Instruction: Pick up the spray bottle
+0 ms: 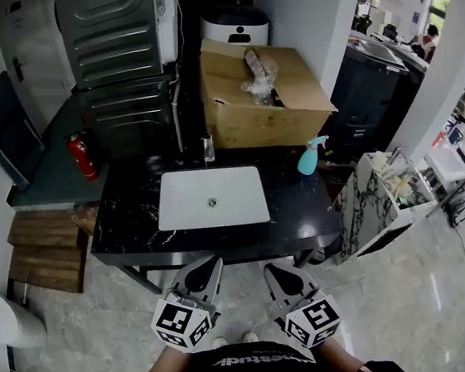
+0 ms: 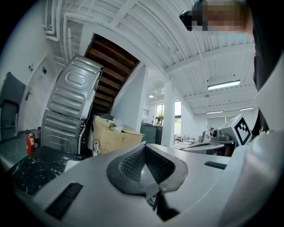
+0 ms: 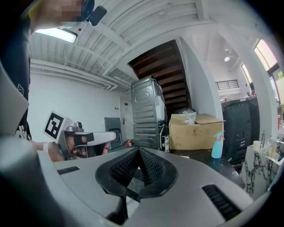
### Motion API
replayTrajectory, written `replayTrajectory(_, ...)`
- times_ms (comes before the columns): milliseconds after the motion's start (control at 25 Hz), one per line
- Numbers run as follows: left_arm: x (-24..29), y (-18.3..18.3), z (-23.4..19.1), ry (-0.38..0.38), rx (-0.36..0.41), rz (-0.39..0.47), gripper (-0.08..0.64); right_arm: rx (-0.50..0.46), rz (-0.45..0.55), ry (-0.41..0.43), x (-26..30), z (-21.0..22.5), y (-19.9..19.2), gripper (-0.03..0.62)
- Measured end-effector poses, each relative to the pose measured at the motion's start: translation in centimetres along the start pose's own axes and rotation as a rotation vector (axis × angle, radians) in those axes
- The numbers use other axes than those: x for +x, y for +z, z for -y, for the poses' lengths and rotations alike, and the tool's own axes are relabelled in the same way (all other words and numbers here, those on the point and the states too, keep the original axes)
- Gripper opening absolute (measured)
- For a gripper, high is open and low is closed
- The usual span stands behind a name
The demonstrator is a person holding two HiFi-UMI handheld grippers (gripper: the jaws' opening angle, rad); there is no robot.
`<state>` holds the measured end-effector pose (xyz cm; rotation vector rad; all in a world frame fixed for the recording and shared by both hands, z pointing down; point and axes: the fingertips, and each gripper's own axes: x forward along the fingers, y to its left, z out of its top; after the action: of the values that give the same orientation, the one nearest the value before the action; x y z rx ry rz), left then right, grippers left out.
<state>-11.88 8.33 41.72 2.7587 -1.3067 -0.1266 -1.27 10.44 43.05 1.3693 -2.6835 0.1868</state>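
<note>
Head view: my left tongs (image 1: pixel 210 264) and right tongs (image 1: pixel 274 270), lower centre, both pressed together with nothing between them. The blue spray bottle (image 1: pixel 310 157) stands upright right of centre on the black counter (image 1: pixel 128 218), near the cardboard box (image 1: pixel 242 126), well apart from both tongs

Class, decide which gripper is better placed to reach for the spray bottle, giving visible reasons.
Right. The spray bottle stands at the right rear of the counter, on the side of the right gripper; the left gripper would have to cross the sink. Both are shut, so it must open first.
</note>
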Motion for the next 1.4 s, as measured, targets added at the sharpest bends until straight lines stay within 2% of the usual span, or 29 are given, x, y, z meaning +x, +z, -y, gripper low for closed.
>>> replayTrajectory(600, -3.3, -0.9, -2.3, -0.027, -0.007, 0.005, 0.015, 0.039, 0.009, -0.068, 0.8, -3.0, -1.2, 0.037)
replayTrajectory(840, -3.5, -2.0, -2.4, -0.051, -0.038, -0.003, 0.015, 0.040, -0.011, -0.101, 0.7, -3.2, -1.7, 0.037)
replayTrajectory(1120, -0.9, -3.1, -2.8, -0.066, -0.045, -0.015, 0.015, 0.058, -0.002, -0.153, 0.8, 0.1, -1.8, 0.037)
replayTrajectory(1400, 4.0, -3.1, -4.8, -0.044, -0.023, -0.030, 0.015, 0.082, 0.020, -0.129, 4.2, 5.0, -1.4, 0.037)
